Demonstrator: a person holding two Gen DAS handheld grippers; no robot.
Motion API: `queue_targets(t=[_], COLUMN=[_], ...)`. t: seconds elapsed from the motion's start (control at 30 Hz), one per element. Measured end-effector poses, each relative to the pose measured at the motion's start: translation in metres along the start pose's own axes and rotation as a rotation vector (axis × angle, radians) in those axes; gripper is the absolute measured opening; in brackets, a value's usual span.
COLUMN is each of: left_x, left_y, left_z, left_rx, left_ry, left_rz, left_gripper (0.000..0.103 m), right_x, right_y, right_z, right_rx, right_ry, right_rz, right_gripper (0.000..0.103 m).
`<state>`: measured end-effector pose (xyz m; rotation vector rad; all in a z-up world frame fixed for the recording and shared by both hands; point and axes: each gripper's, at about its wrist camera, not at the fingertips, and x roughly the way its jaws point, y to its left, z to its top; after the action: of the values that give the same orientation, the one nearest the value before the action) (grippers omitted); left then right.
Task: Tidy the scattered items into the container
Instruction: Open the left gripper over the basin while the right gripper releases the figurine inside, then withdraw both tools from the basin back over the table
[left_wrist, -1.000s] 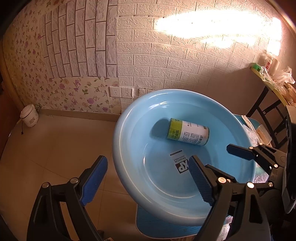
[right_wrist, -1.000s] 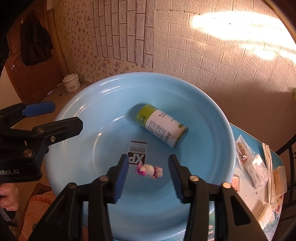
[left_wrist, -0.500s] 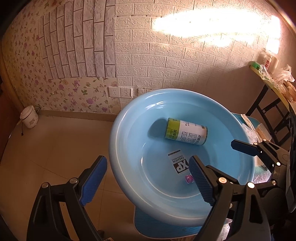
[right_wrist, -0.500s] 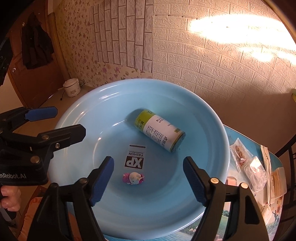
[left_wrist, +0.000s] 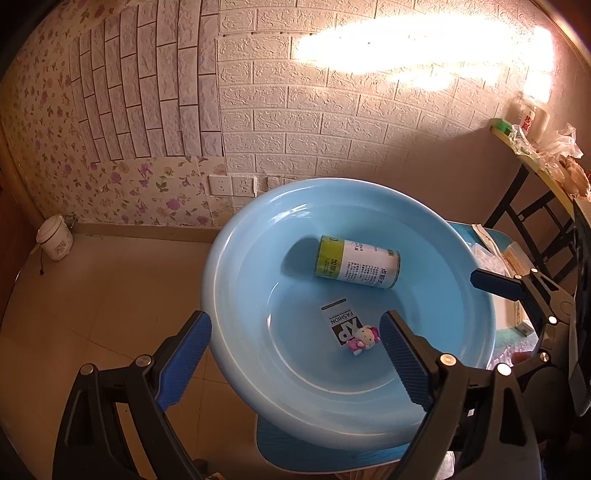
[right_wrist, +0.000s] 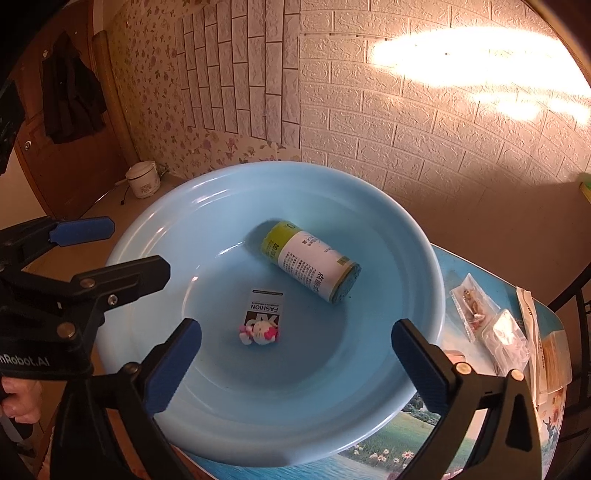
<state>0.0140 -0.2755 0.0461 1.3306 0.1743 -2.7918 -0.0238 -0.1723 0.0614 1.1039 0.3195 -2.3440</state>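
A large light-blue basin (left_wrist: 236, 280) (right_wrist: 417, 236) sits on a small table. A white and green roll (left_wrist: 357, 267) (right_wrist: 309, 267) lies on its side in it. A small pink and white cat toy (left_wrist: 364, 338) (right_wrist: 259, 333) lies on the basin floor by a printed label (right_wrist: 265, 309). My left gripper (left_wrist: 295, 365) is open and empty over the basin's near left rim. My right gripper (right_wrist: 295, 369) is open and empty above the toy, its jaws wide apart. Clear plastic packets (right_wrist: 491, 317) lie on the table right of the basin.
The table top (right_wrist: 391, 443) has a landscape print. Paper sachets (right_wrist: 554, 354) lie at its right edge. A white rice cooker (left_wrist: 55, 238) (right_wrist: 143, 180) stands on the tiled floor by the flowered wall. A black chair frame (left_wrist: 532, 206) and a cluttered shelf are at the right.
My right gripper has opened wide, let the cat toy drop onto the basin floor, and drawn back upward. The left gripper has barely moved.
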Motion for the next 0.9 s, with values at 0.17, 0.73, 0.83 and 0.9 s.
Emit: queue_targets(t=[0.17,0.73,0.83,0.9], left_x=[-0.006,-0.02,-0.024,-0.026], left_y=[-0.007,-0.044,-0.057,-0.067], left_z=[0.003,0.01,0.011,0.013], left_rx=[0.012,0.047,0.065,0.074], left_ry=[-0.015,-0.007,-0.018,-0.023], left_rz=[-0.017,-0.011,-0.016,-0.023], left_gripper=[0.101,0.103,0.103,0.103], right_x=[-0.01,-0.042,-0.052,-0.06], right_y=[-0.009,-0.046,-0.058,-0.07], right_z=[0.002,-0.011,-0.016,-0.018], right_rx=[0.016,0.112,0.133,0.153], right_ry=[-0.03,-0.066,-0.078,-0.093], right_rz=[-0.005,-0.038,-0.056,-0.061], right_gripper=[0.103,0.103,0.103,0.103])
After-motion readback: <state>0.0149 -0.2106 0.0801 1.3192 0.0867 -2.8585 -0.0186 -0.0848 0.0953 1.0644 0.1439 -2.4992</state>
